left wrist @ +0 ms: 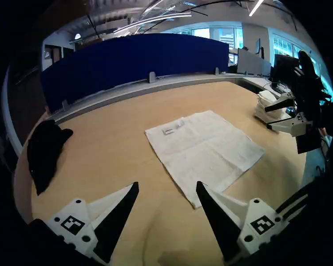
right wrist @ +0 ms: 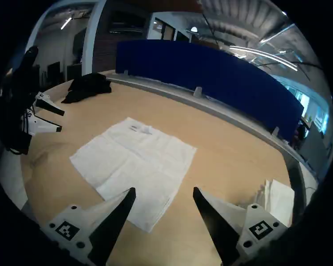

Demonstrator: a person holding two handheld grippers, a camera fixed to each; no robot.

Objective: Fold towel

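One white towel (left wrist: 204, 153) lies flat near the middle of the wooden tabletop (left wrist: 122, 128). It has four sides, and its corners point toward and away from the cameras. Faint fold lines cross it. One small tag (left wrist: 168, 131) sits near its far edge. There are two tools. The left hand-held gripper (left wrist: 166, 183) has two black fingers, and they are spread wide apart with nothing between them. In the left gripper view, the near corner of the towel comes right up to one of these fingers. The right hand-held gripper (right wrist: 164, 189) also has two black fingers, spread wide and holding nothing. In the right gripper view, the near edge of the towel runs under its fingers. I cannot tell if the fingers touch the towel. Each tool also shows up far off at the side of the other view, held by a person in dark clothes. One black cloth (left wrist: 44, 153) lies in a heap at one end of the tabletop, well apart from the towel. One pile of white cloths (left wrist: 268, 104) sits at the other end, also well apart. Bare wood shows on every side of the towel, so there is open room all around it. A long blue wall (left wrist: 135, 62) stands along the far edge of the tabletop.
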